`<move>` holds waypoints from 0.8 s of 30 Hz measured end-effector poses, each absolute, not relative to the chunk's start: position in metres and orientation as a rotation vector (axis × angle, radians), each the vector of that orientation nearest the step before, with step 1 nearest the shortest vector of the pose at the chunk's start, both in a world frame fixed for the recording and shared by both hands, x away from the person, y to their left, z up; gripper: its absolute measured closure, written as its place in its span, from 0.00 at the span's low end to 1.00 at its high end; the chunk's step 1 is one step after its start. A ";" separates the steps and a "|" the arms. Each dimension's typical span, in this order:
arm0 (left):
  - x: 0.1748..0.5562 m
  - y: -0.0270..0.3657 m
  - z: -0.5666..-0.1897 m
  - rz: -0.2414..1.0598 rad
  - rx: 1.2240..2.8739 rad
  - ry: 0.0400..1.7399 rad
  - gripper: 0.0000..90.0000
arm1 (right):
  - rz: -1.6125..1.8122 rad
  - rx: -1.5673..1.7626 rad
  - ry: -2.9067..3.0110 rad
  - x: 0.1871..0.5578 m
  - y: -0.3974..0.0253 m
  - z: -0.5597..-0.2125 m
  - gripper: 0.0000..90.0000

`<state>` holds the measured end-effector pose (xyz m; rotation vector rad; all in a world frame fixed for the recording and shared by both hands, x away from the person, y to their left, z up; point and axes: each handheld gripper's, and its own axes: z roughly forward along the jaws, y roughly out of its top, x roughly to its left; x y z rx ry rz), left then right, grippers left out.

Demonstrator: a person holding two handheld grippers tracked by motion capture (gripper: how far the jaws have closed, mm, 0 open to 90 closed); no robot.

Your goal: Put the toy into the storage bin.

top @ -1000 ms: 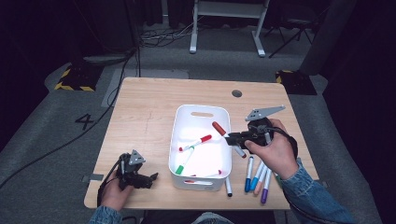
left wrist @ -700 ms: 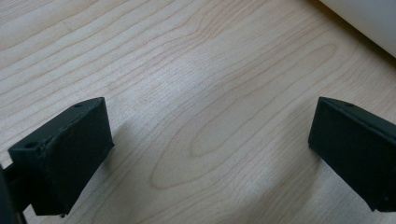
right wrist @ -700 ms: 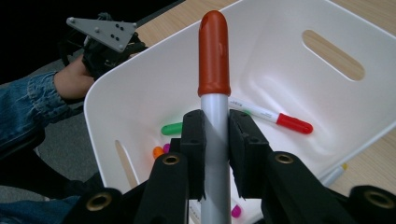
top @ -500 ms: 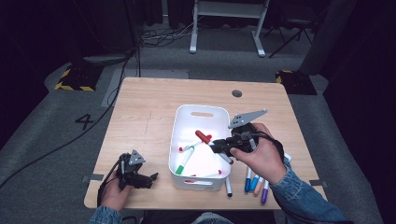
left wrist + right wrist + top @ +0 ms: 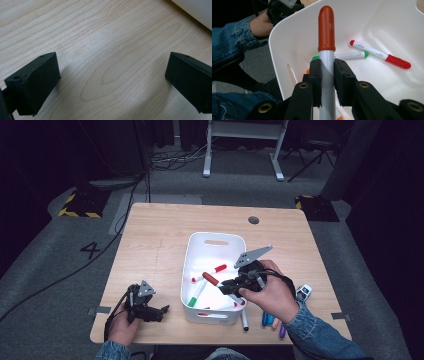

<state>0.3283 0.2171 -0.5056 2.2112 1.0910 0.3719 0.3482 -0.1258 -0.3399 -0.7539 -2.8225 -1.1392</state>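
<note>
The table [image 5: 160,245] carries the white bin [image 5: 215,240] near its middle, and everything else is placed here from that bin. Over the last second the right tool [image 5: 225,286] has travelled from the bin's right rim to a spot above its interior, carrying the red-capped marker [image 5: 210,279] with it; the drop into the bin looks close, though the marker is not yet released. Its jaws are closed tight on the marker's grey barrel, red cap pointing away from the hand.

The left tool [image 5: 159,311] has stayed put on the table to the left of the bin, near the front edge, jaws spread wide with nothing between them.

More markers [image 5: 270,321] lie on the table just right of the bin's front corner, so the sorting is probably not finished.

The right gripper view shows the clamp on the barrel plainly and, on the bin floor beyond, a green-capped marker [image 5: 350,55] and a second red-capped one [image 5: 380,54], apart from each other. The left gripper view gives bare wood grain and a sliver of the bin's wall [image 5: 197,12] at upper right.
</note>
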 end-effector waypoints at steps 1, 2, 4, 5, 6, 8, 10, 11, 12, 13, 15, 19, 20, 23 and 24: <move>0.328 0.217 -0.506 0.371 2.211 1.091 0.00 | -1.129 -0.740 -2.830 0.348 -0.126 -0.342 0.86; 0.328 0.217 -0.506 0.372 2.211 1.091 0.00 | -1.121 -0.739 -2.835 0.348 -0.125 -0.343 0.86; 0.328 0.217 -0.506 0.372 2.211 1.091 0.00 | -1.103 -0.729 -2.843 0.348 -0.124 -0.346 0.86; 0.328 0.217 -0.506 0.372 2.211 1.091 0.00 | -1.096 -0.734 -2.841 0.347 -0.123 -0.346 0.86; 0.328 0.217 -0.506 0.372 2.211 1.091 0.00 | -1.092 -0.723 -2.848 0.347 -0.122 -0.348 0.86; 0.328 0.217 -0.506 0.372 2.211 1.091 0.00 | -1.078 -0.709 -2.852 0.347 -0.119 -0.351 0.86; 0.328 0.217 -0.506 0.372 2.211 1.091 0.00 | -1.042 -0.710 -2.867 0.347 -0.117 -0.353 0.86; 0.328 0.217 -0.506 0.372 2.211 1.091 0.00 | -1.038 -0.704 -2.869 0.347 -0.116 -0.355 0.86; 0.328 0.217 -0.506 0.372 2.211 1.091 0.00 | -1.036 -0.697 -2.868 0.347 -0.115 -0.356 0.86; 0.328 0.217 -0.506 0.372 2.211 1.091 0.00 | -1.020 -0.695 -2.876 0.346 -0.114 -0.357 0.86; 0.328 0.217 -0.506 0.372 2.211 1.091 0.00 | -1.010 -0.692 -2.877 0.345 -0.112 -0.360 0.86; 0.328 0.217 -0.506 0.372 2.211 1.091 0.00 | -0.978 -0.673 -2.897 0.344 -0.107 -0.365 0.86; 0.328 0.217 -0.506 0.372 2.211 1.091 0.00 | -0.982 -0.665 -2.891 0.344 -0.106 -0.367 0.86; 0.328 0.217 -0.506 0.372 2.211 1.091 0.00 | -0.965 -0.630 -2.924 0.345 -0.103 -0.371 0.86; 0.328 0.217 -0.506 0.372 2.211 1.091 0.00 | -0.965 -0.627 -2.919 0.344 -0.102 -0.372 0.86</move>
